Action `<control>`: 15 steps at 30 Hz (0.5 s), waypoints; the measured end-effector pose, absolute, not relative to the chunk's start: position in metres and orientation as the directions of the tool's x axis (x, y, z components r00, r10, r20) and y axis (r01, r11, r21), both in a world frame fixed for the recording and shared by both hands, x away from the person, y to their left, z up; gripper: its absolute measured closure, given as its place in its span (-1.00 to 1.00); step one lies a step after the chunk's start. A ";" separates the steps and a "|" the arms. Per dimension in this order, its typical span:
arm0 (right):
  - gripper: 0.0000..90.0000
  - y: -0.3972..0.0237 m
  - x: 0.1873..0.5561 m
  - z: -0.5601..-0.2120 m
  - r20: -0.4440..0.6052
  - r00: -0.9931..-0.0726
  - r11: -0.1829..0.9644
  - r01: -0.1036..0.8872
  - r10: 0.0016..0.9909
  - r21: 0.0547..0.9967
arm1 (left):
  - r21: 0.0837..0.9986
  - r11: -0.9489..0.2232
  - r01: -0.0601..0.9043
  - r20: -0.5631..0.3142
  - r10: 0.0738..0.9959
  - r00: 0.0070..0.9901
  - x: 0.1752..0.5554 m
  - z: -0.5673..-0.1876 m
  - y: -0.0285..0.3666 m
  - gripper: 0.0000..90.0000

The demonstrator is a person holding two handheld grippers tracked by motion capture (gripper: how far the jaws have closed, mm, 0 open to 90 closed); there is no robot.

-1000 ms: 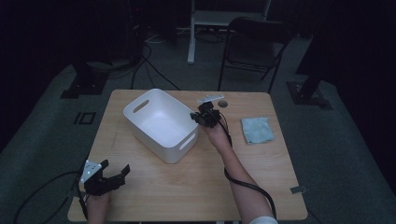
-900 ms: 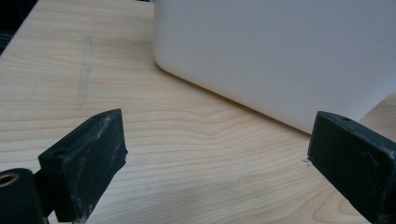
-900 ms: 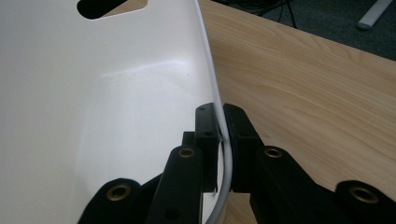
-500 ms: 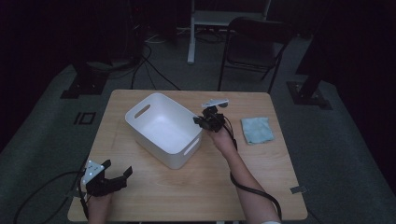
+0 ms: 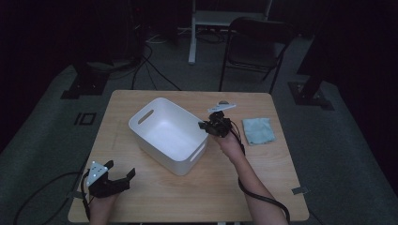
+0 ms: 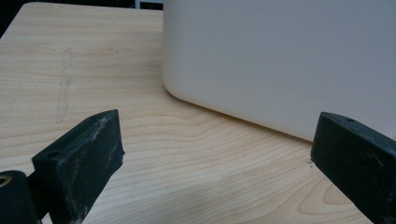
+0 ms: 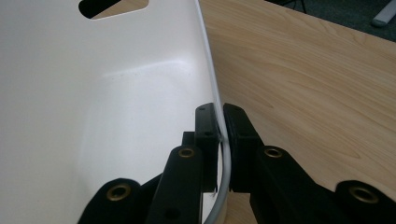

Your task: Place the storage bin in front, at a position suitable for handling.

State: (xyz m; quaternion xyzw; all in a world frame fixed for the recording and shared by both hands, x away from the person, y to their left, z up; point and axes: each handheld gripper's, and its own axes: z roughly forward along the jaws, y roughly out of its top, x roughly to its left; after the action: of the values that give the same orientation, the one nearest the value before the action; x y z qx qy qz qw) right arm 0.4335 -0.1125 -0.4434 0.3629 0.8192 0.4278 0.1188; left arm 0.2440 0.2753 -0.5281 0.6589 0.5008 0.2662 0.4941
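Note:
A white plastic bin (image 5: 164, 129) with handle slots stands in the middle of the wooden table (image 5: 155, 199). My right gripper (image 5: 206, 125) is shut on the bin's right rim (image 7: 215, 100), one pad inside the wall and one outside. The right gripper view looks along that thin rim (image 7: 205, 42) with the bin's smooth inside to its left. My left gripper (image 5: 119, 169) rests near the table's front left corner with its jaws wide open and nothing between them. In the left gripper view the bin's outer wall (image 6: 280, 60) rises just beyond the open gripper (image 6: 217, 149).
A light blue cloth (image 5: 258, 130) lies on the table to the right of the bin. A small white object (image 5: 221, 107) sits near the far edge behind my right gripper. A black chair (image 5: 256, 47) stands beyond the table.
The bin and my right gripper have shifted a little toward the right and nearer, with the grip unchanged. My left gripper has stayed where it was.

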 end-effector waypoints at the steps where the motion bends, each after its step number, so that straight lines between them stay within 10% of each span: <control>1: 0.89 -0.114 0.432 -0.443 0.116 -0.709 0.371 0.493 0.696 0.787 | 0.918 -0.013 0.396 -0.142 0.923 0.359 0.244 -0.528 0.275 -0.94; 15: 0.90 -0.132 0.415 -0.443 0.106 -0.721 0.388 0.484 0.685 0.785 | 0.912 -0.045 0.407 -0.119 0.921 0.370 0.243 -0.528 0.269 -0.94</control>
State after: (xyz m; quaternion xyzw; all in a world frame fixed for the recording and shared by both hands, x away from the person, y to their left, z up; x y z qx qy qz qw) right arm 0.4150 -0.1316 -0.4429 0.3544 0.8245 0.4249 0.1182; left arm 0.2431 0.2694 -0.5283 0.6720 0.4941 0.2664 0.4830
